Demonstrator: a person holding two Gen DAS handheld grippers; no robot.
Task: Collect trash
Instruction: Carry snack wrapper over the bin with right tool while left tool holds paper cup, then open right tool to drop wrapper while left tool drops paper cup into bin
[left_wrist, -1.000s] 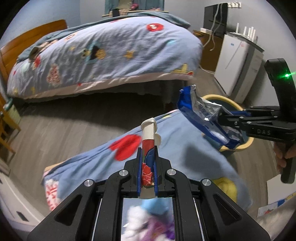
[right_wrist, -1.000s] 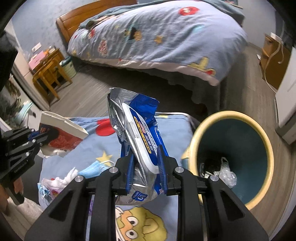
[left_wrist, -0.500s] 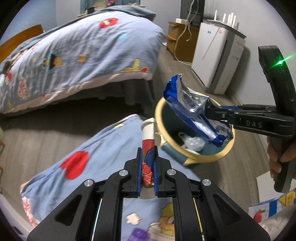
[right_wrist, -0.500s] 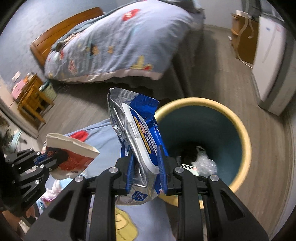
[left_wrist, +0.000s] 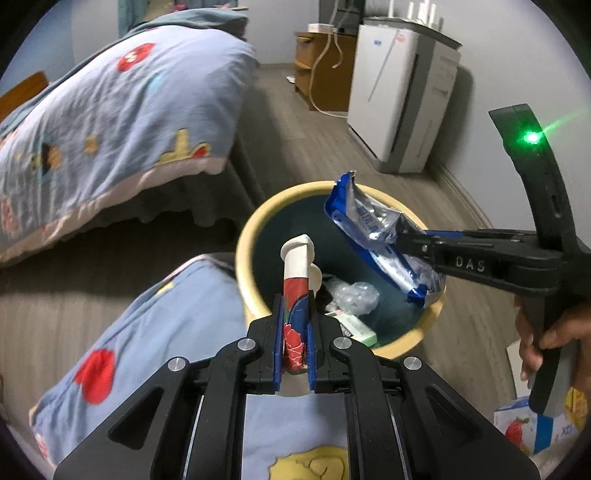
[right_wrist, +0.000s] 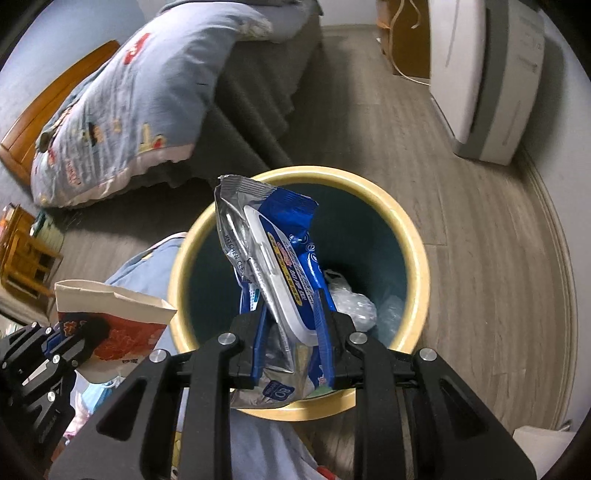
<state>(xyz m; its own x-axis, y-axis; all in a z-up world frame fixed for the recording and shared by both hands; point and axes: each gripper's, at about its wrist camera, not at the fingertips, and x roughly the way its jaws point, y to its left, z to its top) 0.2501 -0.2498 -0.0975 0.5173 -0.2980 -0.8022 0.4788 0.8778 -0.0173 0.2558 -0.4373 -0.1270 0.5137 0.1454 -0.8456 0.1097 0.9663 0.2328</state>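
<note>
With both grippers pinching trash, centre your right gripper (right_wrist: 291, 325) and its wrapper (right_wrist: 273, 258) over the bin (right_wrist: 413, 243) before spreading its fingers.

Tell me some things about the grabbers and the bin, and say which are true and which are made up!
1. The right gripper holds a blue and silver wipes pack. True.
2. The left gripper is empty. False: it is shut on a flattened paper cup.
3. The trash bin has nothing inside. False: clear plastic lies in it.
4. The wipes pack is above the bin's opening. True.
</note>
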